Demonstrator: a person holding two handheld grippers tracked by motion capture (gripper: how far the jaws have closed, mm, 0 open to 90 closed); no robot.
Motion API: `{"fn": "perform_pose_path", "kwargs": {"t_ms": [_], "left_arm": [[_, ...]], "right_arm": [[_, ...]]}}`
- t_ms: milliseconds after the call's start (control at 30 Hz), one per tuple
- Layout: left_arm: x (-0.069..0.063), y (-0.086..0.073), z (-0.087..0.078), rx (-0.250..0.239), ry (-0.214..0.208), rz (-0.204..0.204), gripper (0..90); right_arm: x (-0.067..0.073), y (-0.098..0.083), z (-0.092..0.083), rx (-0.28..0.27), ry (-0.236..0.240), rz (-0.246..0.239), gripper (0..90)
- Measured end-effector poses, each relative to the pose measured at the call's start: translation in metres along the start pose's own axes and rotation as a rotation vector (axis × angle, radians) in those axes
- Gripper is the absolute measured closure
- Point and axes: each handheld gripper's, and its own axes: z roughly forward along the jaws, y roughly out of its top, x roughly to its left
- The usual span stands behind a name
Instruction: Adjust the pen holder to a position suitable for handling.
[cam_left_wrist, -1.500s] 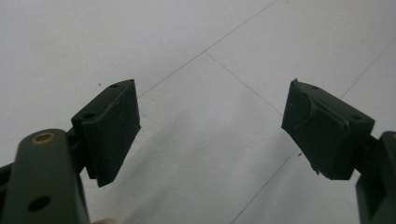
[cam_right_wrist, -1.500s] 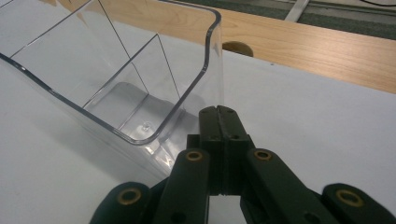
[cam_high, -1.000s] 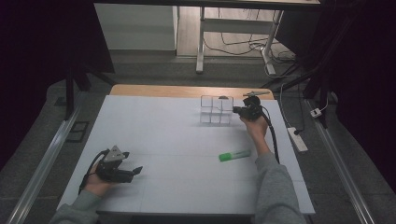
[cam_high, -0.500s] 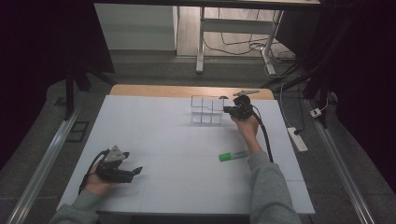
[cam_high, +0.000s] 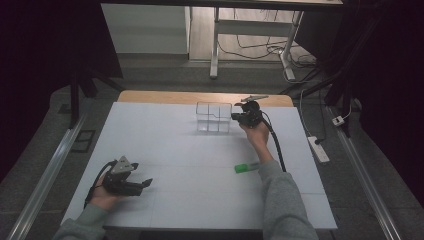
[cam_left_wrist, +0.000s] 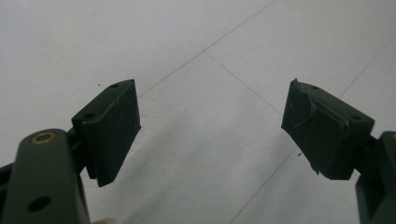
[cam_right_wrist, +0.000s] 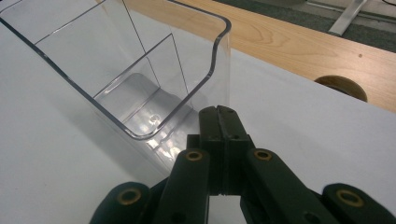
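A clear plastic organizer (cam_high: 214, 117) with inner dividers stands near the far edge of the white table (cam_high: 200, 170), in front of a strip of bare wood (cam_high: 200, 97).

The right gripper (cam_high: 236, 117) sits just beside the organizer's right wall. In the right gripper view its jaws are pressed fully together with nothing between them, their tips at the foot of the organizer's (cam_right_wrist: 140, 74) rounded corner; whether they touch the plastic cannot be told.

A green marker (cam_high: 247, 167) lies on the table beside the right forearm, well short of the organizer.

The left gripper (cam_high: 145, 183) rests in the left hand (cam_high: 102, 196) at the near left of the table, well apart from the organizer. Its jaws stand wide apart and empty over bare table surface (cam_left_wrist: 210, 140).
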Motion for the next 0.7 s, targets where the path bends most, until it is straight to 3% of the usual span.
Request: {"fn": "perform_pose_path", "kwargs": {"t_ms": [700], "left_arm": [[0.0, 0.0, 0.0, 0.003, -0.002, 0.003, 18.8]], "right_arm": [[0.016, 0.006, 0.014, 0.007, 0.029, -0.026, 89.0]]}}
